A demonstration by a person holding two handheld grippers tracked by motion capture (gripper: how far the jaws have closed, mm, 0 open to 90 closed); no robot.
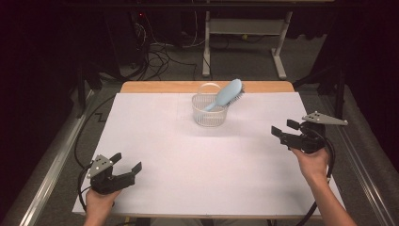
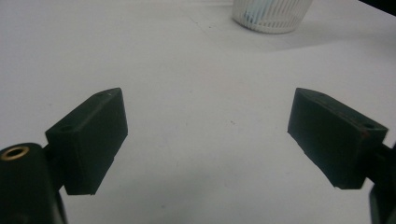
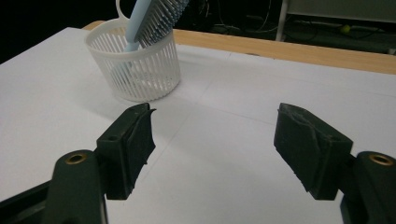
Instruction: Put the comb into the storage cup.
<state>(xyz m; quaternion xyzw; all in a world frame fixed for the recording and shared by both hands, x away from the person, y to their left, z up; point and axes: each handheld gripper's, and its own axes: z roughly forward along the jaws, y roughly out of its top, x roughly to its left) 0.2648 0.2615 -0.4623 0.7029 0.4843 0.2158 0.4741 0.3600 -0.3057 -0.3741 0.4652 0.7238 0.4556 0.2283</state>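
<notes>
Both tongs [image 1: 126, 162] [image 1: 283, 127] agape over bare table [image 1: 188, 160], basket [image 1: 210, 111] well apart.

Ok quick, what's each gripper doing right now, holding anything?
Left gripper: open, holding nothing.
Right gripper: open, holding nothing.

— How are the left tongs [image 1: 127, 162] held?
— They are gripped by the left hand [image 1: 99, 200] low at the near left, jaws spread wide, nothing between them.
— And the right tongs [image 1: 282, 129]?
— They are raised by the right hand [image 1: 313, 162] at the right side, jaws likewise parted and empty, pointed leftward.
</notes>
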